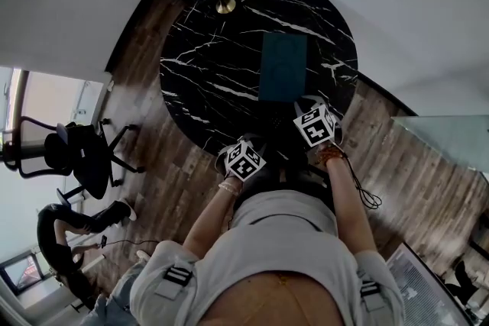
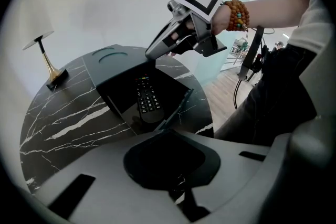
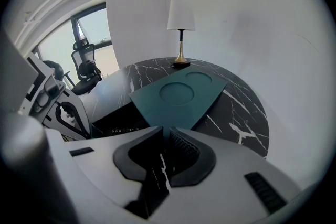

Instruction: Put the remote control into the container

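Left gripper view has the black remote control [image 2: 148, 99] just below centre of the frame, lying flat and face up inside the dark teal rectangular container [image 2: 178, 107], its buttons showing. The container's flat teal lid [image 2: 113, 55], with 2 round recesses in its top, covers only the upper left part of the box, so the part holding the remote is open.

The right gripper [image 2: 150, 55] reaches in from the upper right and meets the lid's edge. In the right gripper view its jaws stand narrow, pinched on the near edge of that lid. A string of brown beads [image 2: 237, 13] circles the wrist behind it.

The left gripper [image 2: 169, 136] sits at the lower centre of its own view, jaws fully together with nothing between them, near the container's lower edge and apart from the remote.

The container rests right of centre on a round black marble table with white veins [image 2: 68, 113]. A gold-stemmed lamp with a white shade [image 3: 180, 21] stands at the table's far rim.
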